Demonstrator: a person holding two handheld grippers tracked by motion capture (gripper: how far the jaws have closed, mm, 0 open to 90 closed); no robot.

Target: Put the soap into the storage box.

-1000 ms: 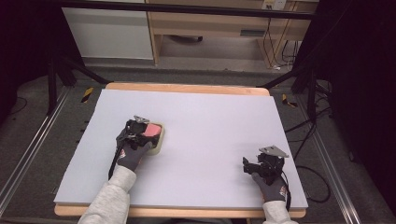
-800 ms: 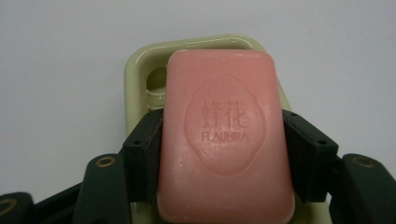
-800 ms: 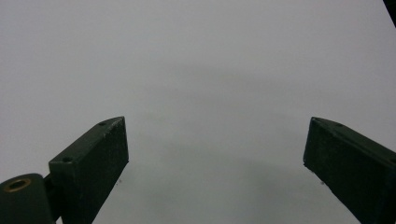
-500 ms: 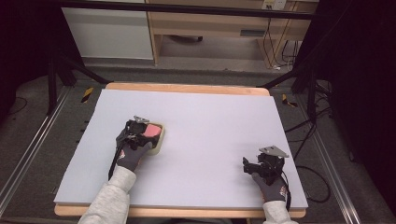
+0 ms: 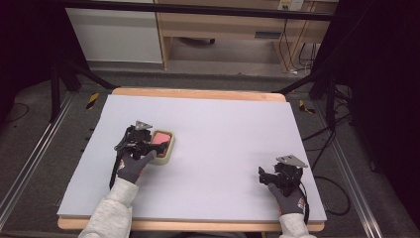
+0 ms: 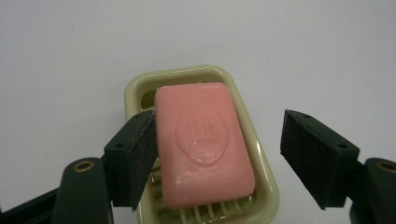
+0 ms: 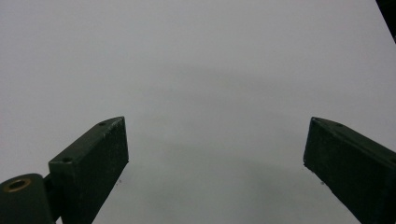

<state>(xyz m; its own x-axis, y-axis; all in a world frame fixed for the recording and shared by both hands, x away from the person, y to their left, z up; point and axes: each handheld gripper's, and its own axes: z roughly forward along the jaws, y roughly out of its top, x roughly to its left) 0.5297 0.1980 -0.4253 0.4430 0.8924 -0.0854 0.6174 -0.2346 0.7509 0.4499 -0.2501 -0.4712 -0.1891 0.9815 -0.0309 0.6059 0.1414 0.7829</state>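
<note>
Left claw (image 6: 212, 154) has just been opening, jaws now astride but clear of the pink soap bar (image 6: 203, 142) lying in its pale-green dish (image 6: 268, 184) left of worktop (image 5: 223, 124) centre, long axis running away from the claw; right claw (image 7: 215, 163) wide, idle, near-right.

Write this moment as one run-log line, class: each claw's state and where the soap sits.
left claw: open, jaws just been opening, astride soap | soap: lying in soap dish | right claw: open over bare table
</note>
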